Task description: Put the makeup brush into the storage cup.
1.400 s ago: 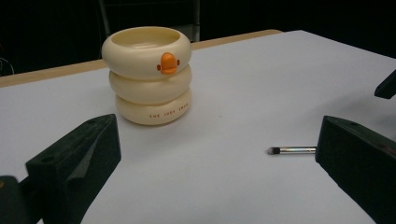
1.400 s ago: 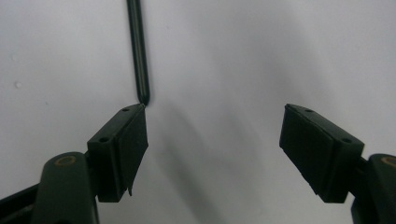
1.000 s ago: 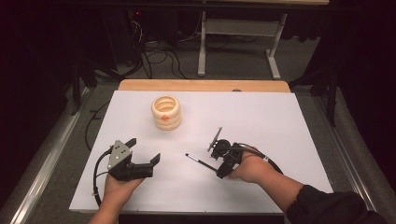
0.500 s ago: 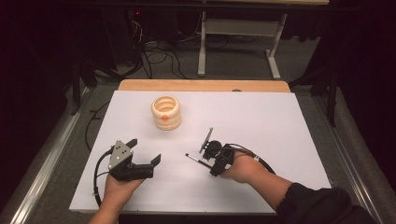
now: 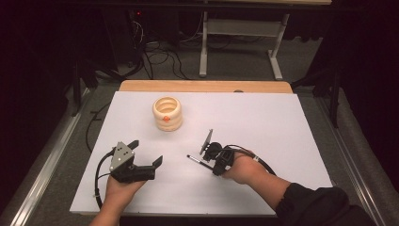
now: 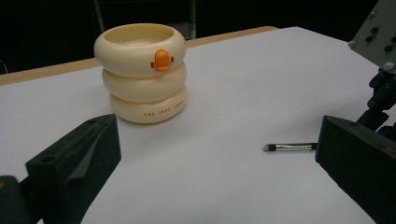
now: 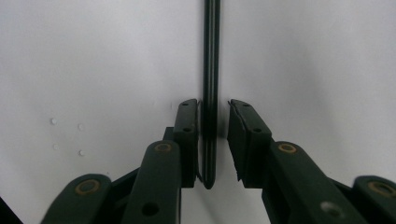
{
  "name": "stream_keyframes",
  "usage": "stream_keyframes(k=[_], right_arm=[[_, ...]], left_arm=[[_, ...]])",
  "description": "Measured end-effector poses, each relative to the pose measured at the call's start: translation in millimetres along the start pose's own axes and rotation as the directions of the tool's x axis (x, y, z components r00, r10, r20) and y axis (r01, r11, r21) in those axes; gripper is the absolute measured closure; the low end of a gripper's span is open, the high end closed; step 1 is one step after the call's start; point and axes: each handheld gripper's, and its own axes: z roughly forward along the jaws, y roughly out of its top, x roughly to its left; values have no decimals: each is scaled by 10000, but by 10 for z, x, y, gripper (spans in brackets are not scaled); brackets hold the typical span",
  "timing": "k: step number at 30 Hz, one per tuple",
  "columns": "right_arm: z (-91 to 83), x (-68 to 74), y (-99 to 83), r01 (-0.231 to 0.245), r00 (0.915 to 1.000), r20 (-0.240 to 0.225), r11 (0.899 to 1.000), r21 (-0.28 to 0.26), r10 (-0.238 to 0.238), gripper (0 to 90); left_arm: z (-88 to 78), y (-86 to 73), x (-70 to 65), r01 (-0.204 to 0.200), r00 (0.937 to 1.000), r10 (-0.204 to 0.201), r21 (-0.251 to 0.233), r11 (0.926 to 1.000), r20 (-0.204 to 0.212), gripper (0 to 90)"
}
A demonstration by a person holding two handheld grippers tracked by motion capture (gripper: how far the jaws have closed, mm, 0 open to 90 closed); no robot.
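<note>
A thin black makeup brush [image 5: 194, 159] lies flat on the white table [image 5: 282, 122], bristles to the left [image 6: 289, 147]. My right gripper [image 5: 205, 162] is down over its handle [image 7: 211, 70]. Its jaws have just been closing and now flank the handle: the left pad [image 7: 189, 126] touches it, while a narrow gap remains at the right pad [image 7: 240, 130]. My left gripper [image 5: 146, 151] rests at the front left, open wide and holding nothing [image 6: 215, 140]. It faces a cream cup shaped like stacked rings with an orange beak [image 5: 167, 114] [image 6: 142, 70].
A wooden strip [image 5: 202, 86] runs along the table's far edge. Beyond it are a dark floor, cables and a white desk frame [image 5: 240, 33]. Metal rails [image 5: 42, 155] flank the table. Cables trail from both grippers.
The right gripper's jaws have narrowed around the brush handle, and the hand has shifted slightly. The brush, the cup and the left gripper have not moved.
</note>
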Motion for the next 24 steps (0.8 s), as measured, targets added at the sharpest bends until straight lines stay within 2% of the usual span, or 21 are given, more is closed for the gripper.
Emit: stream_keyframes(k=[9, 13, 24], right_arm=[[17, 16, 48, 240, 9997, 19, 9993, 292, -240, 811], [19, -4, 83, 264, 9996, -72, 9985, 480, -261, 852], [25, 9, 125, 338, 9994, -1, 9963, 793, -339, 850]], left_arm=[[-8, 6, -3, 16, 10000, -16, -60, 10000, 25, 8], [-10, 8, -3, 17, 10000, -16, -92, 10000, 38, 8], [-11, 8, 0, 14, 10000, -14, -90, 10000, 42, 9]])
